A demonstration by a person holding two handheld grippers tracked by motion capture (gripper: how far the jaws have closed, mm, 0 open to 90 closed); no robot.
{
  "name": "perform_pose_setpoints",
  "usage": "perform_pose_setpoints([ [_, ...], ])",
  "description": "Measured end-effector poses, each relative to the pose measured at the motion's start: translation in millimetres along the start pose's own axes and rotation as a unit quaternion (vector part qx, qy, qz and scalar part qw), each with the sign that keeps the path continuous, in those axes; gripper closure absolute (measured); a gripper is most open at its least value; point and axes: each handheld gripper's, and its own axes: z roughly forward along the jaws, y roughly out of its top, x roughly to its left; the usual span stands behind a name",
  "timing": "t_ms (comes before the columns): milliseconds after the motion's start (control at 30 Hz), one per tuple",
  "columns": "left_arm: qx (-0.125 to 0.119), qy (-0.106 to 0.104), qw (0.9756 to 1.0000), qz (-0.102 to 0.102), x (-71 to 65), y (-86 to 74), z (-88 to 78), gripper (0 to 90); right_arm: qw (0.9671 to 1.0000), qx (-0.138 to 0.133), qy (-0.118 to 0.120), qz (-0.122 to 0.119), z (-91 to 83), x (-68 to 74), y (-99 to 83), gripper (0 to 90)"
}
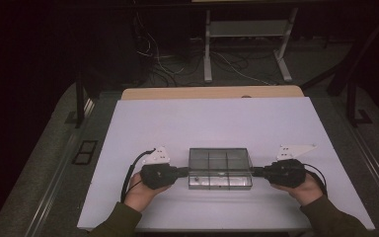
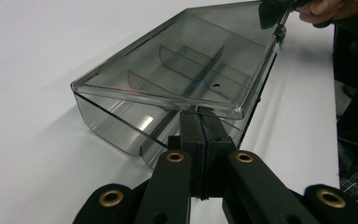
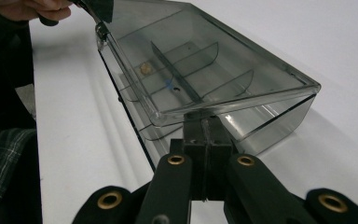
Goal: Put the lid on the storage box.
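A clear smoky plastic compartment box (image 1: 220, 168) lies near the front of the white table. Its lid (image 2: 186, 60) (image 3: 205, 51) is tilted up along one long side, leaving a gap above the base. My left gripper (image 1: 186, 172) (image 2: 200, 116) is shut, its tips tucked under the lid's edge at the box's left end. At the opposite end my right gripper (image 1: 254, 172) (image 3: 205, 121) is also shut, its tips under the lid's edge there. Dividers show through the lid, and a small tan bit (image 3: 145, 68) lies in one compartment.
The white tabletop (image 1: 207, 118) stretches bare behind the box. A wooden desk edge (image 1: 212, 92) runs along its far side, with cables and a stand's legs (image 1: 208, 59) on the floor beyond. The person's hands (image 1: 138, 195) (image 1: 308, 192) rest close to the front edge.
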Motion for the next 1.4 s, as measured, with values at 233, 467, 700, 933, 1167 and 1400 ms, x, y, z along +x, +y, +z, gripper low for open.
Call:
perform_pose_setpoints([
  [233,0.024,0.011,0.9995,0.017,-0.7,-2.0,4.5,88.9,0.9998,0.018,-0.009,-0.006,3.5,0.0,-2.0,89.5],
  [467,0.043,0.021,0.9986,0.024,0.2,-4.1,7.5,88.9,0.9993,0.034,-0.015,-0.007,5.7,-3.9,-4.9,89.5],
  [700,0.06,0.027,0.9975,0.026,1.3,-6.3,10.5,88.9,0.9985,0.051,-0.015,-0.012,9.3,-4.3,-6.6,89.5],
  [933,0.07,0.03,0.9968,0.022,3.6,-8.0,11.8,88.9,0.998,0.059,-0.017,-0.011,10.3,-5.5,-7.8,89.5],
  [1167,0.077,0.031,0.9963,0.02,5.5,-8.9,11.8,88.8,0.9978,0.063,-0.021,-0.009,10.8,-6.3,-8.6,89.5],
  [1400,0.081,0.033,0.9959,0.021,6.3,-9.4,11.9,88.3,0.9977,0.063,-0.023,-0.007,10.0,-7.8,-8.9,89.5],
])
